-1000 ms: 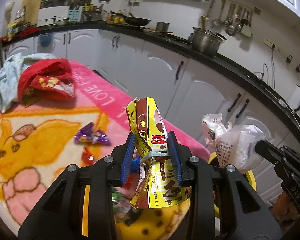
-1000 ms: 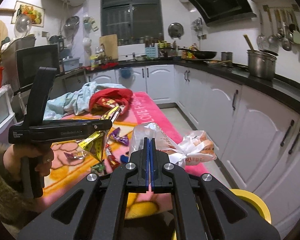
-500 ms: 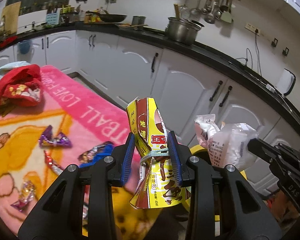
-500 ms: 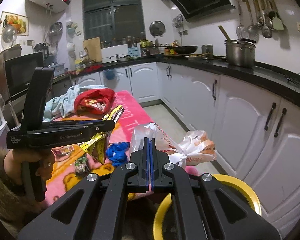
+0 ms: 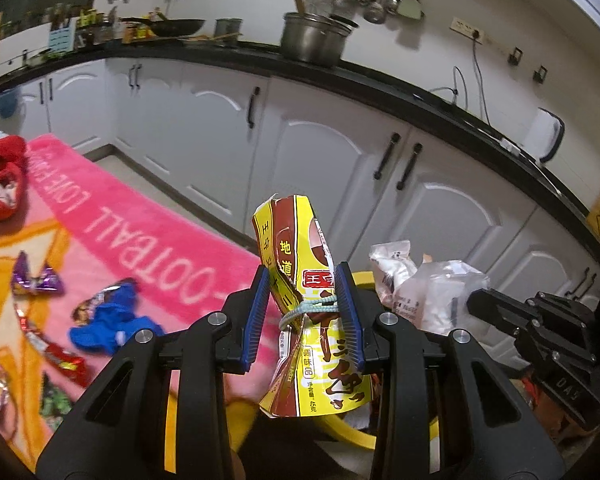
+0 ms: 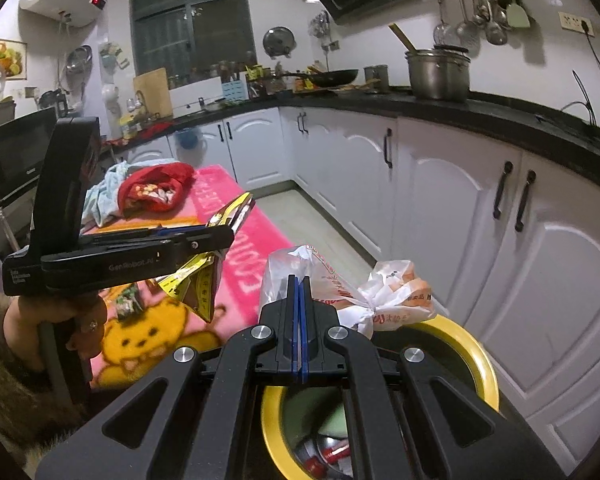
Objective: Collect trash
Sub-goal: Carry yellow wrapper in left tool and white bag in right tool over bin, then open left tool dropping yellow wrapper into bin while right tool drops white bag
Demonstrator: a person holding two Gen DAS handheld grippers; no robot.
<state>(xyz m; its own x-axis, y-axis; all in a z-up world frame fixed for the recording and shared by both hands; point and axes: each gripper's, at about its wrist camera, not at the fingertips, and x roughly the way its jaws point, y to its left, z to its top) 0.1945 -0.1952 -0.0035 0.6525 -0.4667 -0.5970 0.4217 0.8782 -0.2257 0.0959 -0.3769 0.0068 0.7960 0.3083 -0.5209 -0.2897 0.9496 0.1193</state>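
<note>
Above a pink cartoon blanket [image 5: 148, 240] strewn with sweet wrappers [image 5: 36, 282] and a blue scrap [image 5: 108, 320], the left gripper [image 5: 304, 312] pinches a crumpled yellow snack packet [image 5: 312, 320], bound at the waist with pale string, short of the yellow-rimmed bin [image 6: 476, 352]. To its right, the right gripper [image 6: 298, 320] is clamped tight on a white plastic bag [image 6: 340, 284], which hangs over the bin's near rim. The risk, as it looks: the packet is light and held only at its narrow waist, so a release short of the opening would drop it on the blanket edge or floor; the bag bulges across the rim and may snag or spill. White cabinets [image 6: 440, 200] under a black counter [image 6: 500, 116] run along the right, with a steel pot [image 6: 438, 74] and hanging utensils [image 6: 484, 4] above.
</note>
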